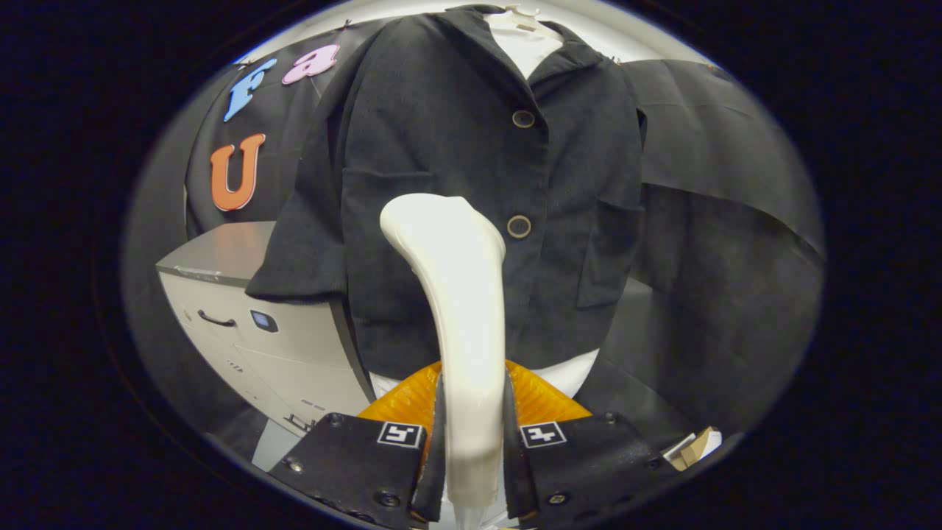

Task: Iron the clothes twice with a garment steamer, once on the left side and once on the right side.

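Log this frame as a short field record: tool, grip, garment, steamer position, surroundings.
tool: white garment steamer, handle rising between the fingers
grip: gripper shut on garment steamer, both fingers pressing its handle
garment: dark buttoned jacket hanging on a hanger over a white form
steamer position: head up against the jacket front, beside the lower button, on the chest-pocket side
surroundings: grey cabinet beside the jacket

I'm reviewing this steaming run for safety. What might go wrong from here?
1. The gripper is shut on the garment steamer's smooth handle low down, so the head could twist or slip.
2. The head is pressed near the dark jacket's lower button and chest pocket, and could snag there.
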